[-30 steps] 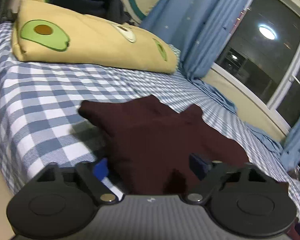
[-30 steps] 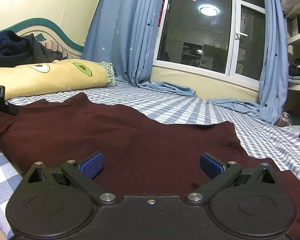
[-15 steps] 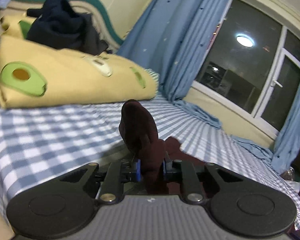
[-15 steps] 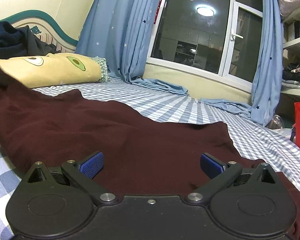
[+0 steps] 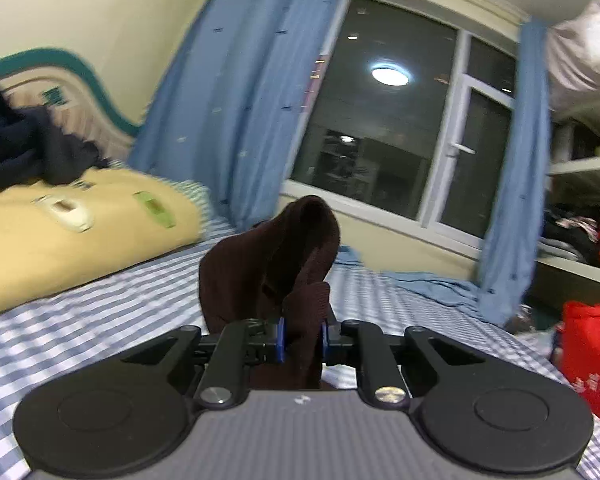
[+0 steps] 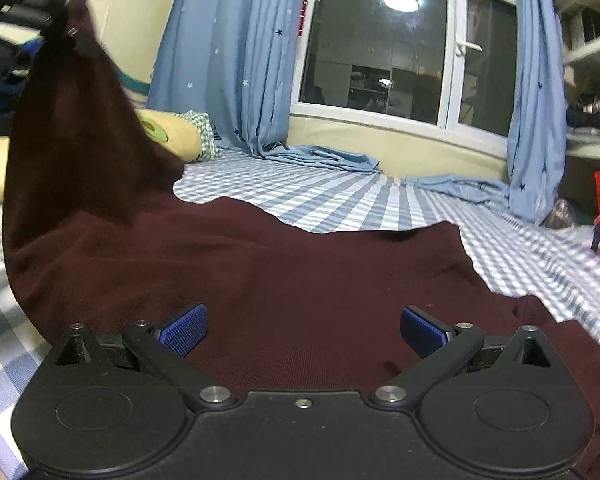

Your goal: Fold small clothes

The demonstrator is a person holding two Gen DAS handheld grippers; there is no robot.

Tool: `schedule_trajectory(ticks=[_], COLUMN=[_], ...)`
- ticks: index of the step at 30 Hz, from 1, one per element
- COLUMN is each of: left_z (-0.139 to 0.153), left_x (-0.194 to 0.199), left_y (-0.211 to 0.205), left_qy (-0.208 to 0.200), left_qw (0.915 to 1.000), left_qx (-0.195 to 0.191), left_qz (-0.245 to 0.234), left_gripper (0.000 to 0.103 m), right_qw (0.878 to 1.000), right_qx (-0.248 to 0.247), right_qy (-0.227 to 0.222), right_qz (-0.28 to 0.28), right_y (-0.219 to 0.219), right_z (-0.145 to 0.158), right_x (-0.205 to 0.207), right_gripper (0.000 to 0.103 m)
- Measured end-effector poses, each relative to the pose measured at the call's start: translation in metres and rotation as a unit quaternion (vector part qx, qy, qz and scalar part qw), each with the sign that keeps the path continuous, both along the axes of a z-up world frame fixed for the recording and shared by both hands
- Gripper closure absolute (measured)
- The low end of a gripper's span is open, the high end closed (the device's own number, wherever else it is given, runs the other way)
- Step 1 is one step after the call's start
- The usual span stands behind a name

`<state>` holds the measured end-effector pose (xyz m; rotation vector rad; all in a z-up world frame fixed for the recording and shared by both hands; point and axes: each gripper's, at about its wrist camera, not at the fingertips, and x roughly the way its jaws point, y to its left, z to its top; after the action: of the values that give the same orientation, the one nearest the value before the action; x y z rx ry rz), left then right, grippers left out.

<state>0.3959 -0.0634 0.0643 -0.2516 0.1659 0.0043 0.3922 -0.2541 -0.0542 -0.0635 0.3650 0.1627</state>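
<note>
The left gripper (image 5: 302,338) is squeezed tight on a bunch of the dark red shirt (image 6: 300,280). It holds that corner up high, at the far left in the right wrist view, and the cloth hangs down from it like a tent. The rest of the shirt lies flat on the bed (image 6: 340,196), which has a blue and white check sheet.

The right gripper (image 6: 303,330) is wide open and holds nothing. It hovers low over the near part of the shirt. I cannot tell if its blue pads (image 6: 184,328) touch the cloth.

I think the step now is to fold the lifted side over the flat part. To do it well, the left gripper should keep its tight hold and carry the corner across to the right in a smooth sweep, low enough that the cloth does not flop or twist. The right gripper could press down on the flat part so the shirt does not slide on the sheet. Lay the corner down so the edges line up, then let go

The yellow pillow (image 5: 72,232) sits at the far left, well out of the way, so there is room to fold
</note>
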Motion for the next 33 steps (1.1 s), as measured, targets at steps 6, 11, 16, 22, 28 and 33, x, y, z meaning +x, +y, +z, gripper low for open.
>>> schedule_trajectory(ticks=[6, 11, 16, 22, 28, 33], left_z=[0.014, 0.006, -0.019, -0.063, -0.092, -0.100], left_x=[0.014, 0.026, 0.032, 0.022, 0.021, 0.012], left_y=[-0.071, -0.136, -0.194, -0.232, -0.229, -0.214], left_qy=[-0.006, 0.003, 0.037, 0.081, 0.142, 0.159], left_qw=[0.9969, 0.9895, 0.9742, 0.9537, 0.9352, 0.9306], left_qx=[0.026, 0.038, 0.062, 0.120, 0.138, 0.145], left_qz=[-0.074, -0.140, -0.214, -0.264, -0.294, -0.296], left_gripper=[0.088, 0.088, 0.088, 0.088, 0.086, 0.081], right_qw=[0.999, 0.997, 0.991, 0.987, 0.986, 0.988], right_qx=[0.005, -0.035, -0.095, -0.116, -0.130, -0.116], right_qy=[-0.030, -0.049, -0.057, -0.040, -0.050, -0.044], right_qz=[-0.015, -0.050, -0.081, -0.100, -0.092, -0.094], right_y=[-0.032, -0.069, -0.095, -0.125, -0.134, -0.143], right_z=[0.005, 0.003, -0.007, -0.029, -0.041, -0.042], right_x=[-0.025, -0.053, -0.079, -0.103, -0.119, -0.124], right_gripper=[0.000, 0.000, 0.000, 0.000, 0.000, 0.000])
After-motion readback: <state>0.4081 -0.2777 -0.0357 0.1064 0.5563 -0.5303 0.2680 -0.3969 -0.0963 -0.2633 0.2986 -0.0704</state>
